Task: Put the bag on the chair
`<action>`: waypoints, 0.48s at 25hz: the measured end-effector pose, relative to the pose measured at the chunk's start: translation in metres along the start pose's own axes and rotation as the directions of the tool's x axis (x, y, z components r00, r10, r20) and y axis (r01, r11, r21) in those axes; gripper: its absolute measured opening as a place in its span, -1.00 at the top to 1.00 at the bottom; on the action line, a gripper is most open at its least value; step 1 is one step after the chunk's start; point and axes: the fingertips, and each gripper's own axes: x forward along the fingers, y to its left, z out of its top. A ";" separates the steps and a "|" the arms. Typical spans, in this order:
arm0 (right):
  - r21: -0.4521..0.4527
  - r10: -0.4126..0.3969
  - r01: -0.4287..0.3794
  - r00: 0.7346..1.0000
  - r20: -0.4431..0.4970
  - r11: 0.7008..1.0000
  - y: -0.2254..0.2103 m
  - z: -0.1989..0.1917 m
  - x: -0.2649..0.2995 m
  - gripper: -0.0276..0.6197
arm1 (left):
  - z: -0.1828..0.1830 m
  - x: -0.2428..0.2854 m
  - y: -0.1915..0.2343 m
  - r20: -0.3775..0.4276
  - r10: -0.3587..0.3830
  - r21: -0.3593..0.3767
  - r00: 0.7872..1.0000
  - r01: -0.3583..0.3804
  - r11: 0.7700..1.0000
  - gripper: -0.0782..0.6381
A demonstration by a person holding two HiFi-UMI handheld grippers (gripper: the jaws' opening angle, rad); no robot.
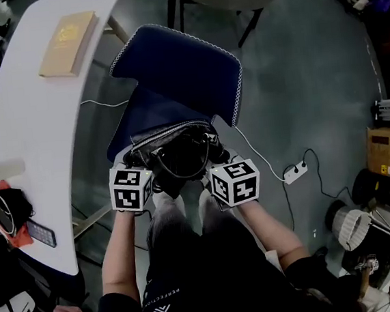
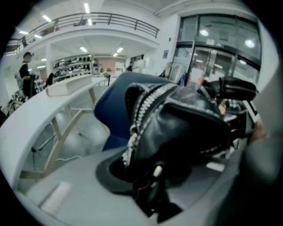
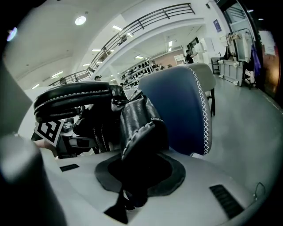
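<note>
A black leather bag point(image 1: 174, 154) with a white zipper hangs between my two grippers, just over the front edge of the blue chair point(image 1: 180, 71). My left gripper point(image 1: 149, 180) is shut on the bag's left end point(image 2: 177, 132). My right gripper point(image 1: 214, 174) is shut on the bag's right end point(image 3: 141, 132). In the right gripper view the bag's handle point(image 3: 73, 99) arches to the left and the chair's backrest point(image 3: 179, 110) stands right behind the bag. The jaws themselves are hidden by the leather in both gripper views.
A white curved table point(image 1: 35, 133) runs along the left with a tan book point(image 1: 67, 44) on it, and a phone point(image 1: 41, 233) near its end. A white cable and power strip point(image 1: 296, 171) lie on the floor to the right. Boxes point(image 1: 386, 150) stand far right.
</note>
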 end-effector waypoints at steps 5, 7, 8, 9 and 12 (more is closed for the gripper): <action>0.049 -0.037 0.036 0.999 0.006 0.998 -0.007 -0.001 0.013 0.71 | 0.006 0.018 0.008 -0.021 -0.031 0.049 0.999 0.032 0.998 0.43; 0.067 -0.050 0.049 0.999 0.010 0.997 -0.009 -0.002 0.017 0.71 | 0.008 0.023 0.011 -0.027 -0.043 0.061 0.999 0.044 0.997 0.43; 0.075 -0.057 0.056 0.998 0.011 0.996 -0.009 -0.002 0.018 0.71 | 0.009 0.026 0.012 -0.031 -0.049 0.066 0.998 0.051 0.997 0.43; 0.082 -0.063 0.062 0.998 0.012 0.995 -0.010 -0.002 0.020 0.71 | 0.010 0.029 0.013 -0.035 -0.053 0.072 0.998 0.056 0.996 0.43; 0.097 -0.080 0.079 0.997 0.007 0.992 -0.012 -0.005 0.025 0.70 | 0.010 0.038 0.017 -0.039 -0.054 0.088 0.998 0.057 0.994 0.43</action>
